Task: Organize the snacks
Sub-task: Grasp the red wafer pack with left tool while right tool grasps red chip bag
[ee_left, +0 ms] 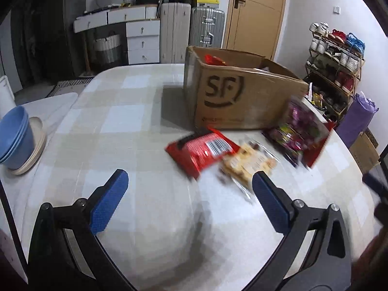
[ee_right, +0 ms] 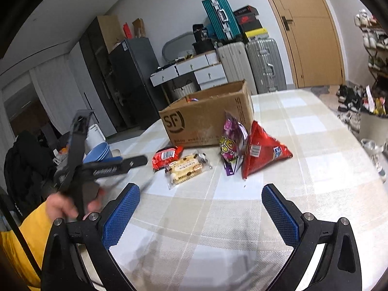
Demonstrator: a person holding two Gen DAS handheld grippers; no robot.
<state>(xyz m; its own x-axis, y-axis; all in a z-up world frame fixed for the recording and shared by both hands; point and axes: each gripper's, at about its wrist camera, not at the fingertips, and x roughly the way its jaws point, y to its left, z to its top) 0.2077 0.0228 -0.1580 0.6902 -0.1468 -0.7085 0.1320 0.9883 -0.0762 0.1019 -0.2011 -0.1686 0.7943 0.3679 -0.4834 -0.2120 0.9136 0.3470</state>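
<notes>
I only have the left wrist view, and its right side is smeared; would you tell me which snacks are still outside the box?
Observer: Four. The right wrist view shows a small red packet, a clear biscuit pack, a purple bag and a large red bag.
Operator: Are the big bags lying flat?
Observer: No, both stand propped up, side by side, in front of the cardboard box.
Operator: Is my gripper holding anything?
Observer: No. The left gripper hangs in the air, left of the biscuit pack.
</notes>
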